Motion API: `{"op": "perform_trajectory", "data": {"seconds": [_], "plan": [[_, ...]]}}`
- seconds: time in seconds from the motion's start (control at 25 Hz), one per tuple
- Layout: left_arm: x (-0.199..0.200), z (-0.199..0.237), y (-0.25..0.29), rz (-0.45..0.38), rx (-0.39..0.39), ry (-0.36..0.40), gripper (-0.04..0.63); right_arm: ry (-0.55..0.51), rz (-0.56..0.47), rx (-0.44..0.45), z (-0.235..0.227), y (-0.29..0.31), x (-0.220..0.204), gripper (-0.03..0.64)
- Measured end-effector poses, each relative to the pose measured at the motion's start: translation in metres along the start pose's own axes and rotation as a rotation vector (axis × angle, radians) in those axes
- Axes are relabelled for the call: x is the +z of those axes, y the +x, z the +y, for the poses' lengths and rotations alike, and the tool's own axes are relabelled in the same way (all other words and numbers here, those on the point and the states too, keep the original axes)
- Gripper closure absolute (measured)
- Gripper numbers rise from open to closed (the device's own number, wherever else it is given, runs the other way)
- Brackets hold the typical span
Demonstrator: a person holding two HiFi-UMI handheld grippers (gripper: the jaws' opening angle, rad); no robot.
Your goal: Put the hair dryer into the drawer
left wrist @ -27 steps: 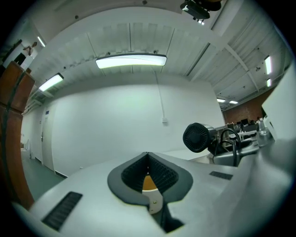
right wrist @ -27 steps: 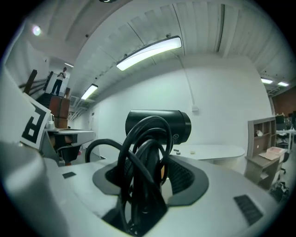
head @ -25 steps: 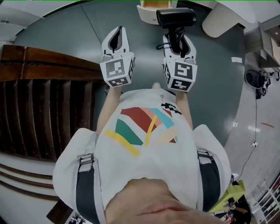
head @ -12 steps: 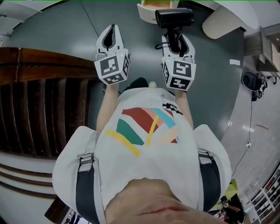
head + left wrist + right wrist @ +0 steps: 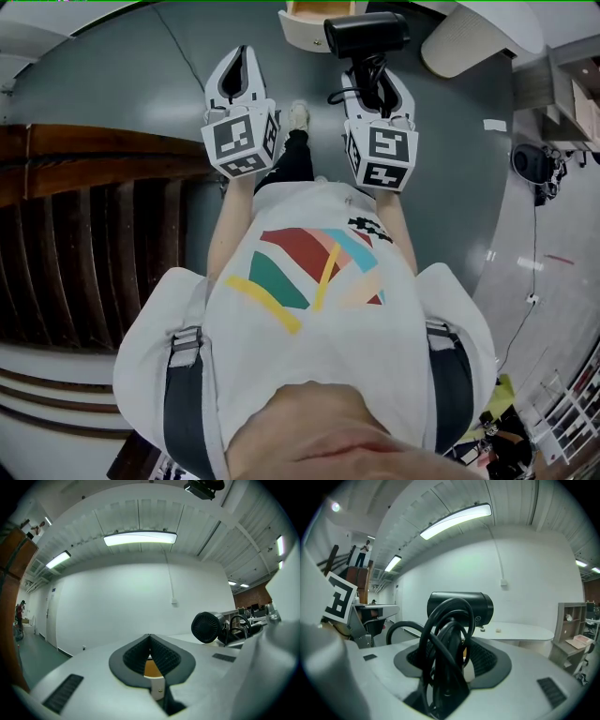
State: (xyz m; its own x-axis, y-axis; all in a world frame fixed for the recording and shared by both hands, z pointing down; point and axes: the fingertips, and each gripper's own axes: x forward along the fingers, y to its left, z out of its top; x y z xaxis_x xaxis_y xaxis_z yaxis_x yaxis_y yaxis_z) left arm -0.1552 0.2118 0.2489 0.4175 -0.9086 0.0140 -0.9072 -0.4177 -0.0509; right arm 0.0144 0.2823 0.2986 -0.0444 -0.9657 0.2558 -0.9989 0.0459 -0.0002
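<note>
A black hair dryer [image 5: 366, 35] stands upright at the top of the head view, its handle and coiled cord [image 5: 367, 80] caught in my right gripper [image 5: 376, 82], which is shut on it. In the right gripper view the hair dryer's barrel [image 5: 460, 607] rises above the jaws with the cord [image 5: 445, 644] looped in front. Just beyond it is the open drawer [image 5: 309, 13], light wood inside, in a white cabinet. My left gripper [image 5: 238, 66] is beside the right one, shut and empty; its pads meet at the tip [image 5: 150, 638]. The left gripper view catches the hair dryer's rear grille [image 5: 206, 627].
A dark wooden stair or railing [image 5: 84, 187] fills the left side. A white rounded table [image 5: 469, 37] stands right of the drawer. The person's shoe [image 5: 298, 115] is on the grey floor between the grippers. A small black device [image 5: 528, 164] with cables lies at the right.
Both grippers have moved up the picture toward the drawer, the hair dryer still held in the right one. The person's foot has stepped forward between them.
</note>
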Motion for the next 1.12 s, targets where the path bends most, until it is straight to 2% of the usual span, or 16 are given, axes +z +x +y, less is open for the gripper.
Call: {"op": "perform_trajectory", "data": {"seconds": [0.32,0.56,0.92,1.12], "plan": [[-0.002,0.011,0.022,-0.033,0.006,-0.021,0.579,-0.017,-0.021,-0.016,-0.010,0.023,0.008,0.376],[-0.001,0.014,0.036,-0.032,-0.005,-0.003,0.580,0.009,-0.015,-0.029,-0.015,0.040,0.010,0.376],[-0.006,0.002,0.059,-0.017,-0.082,0.003,0.580,0.046,0.005,-0.041,-0.016,0.065,0.005,0.376],[-0.014,0.003,0.080,-0.014,-0.097,-0.002,0.580,0.052,0.025,-0.059,-0.024,0.085,-0.002,0.376]]}}
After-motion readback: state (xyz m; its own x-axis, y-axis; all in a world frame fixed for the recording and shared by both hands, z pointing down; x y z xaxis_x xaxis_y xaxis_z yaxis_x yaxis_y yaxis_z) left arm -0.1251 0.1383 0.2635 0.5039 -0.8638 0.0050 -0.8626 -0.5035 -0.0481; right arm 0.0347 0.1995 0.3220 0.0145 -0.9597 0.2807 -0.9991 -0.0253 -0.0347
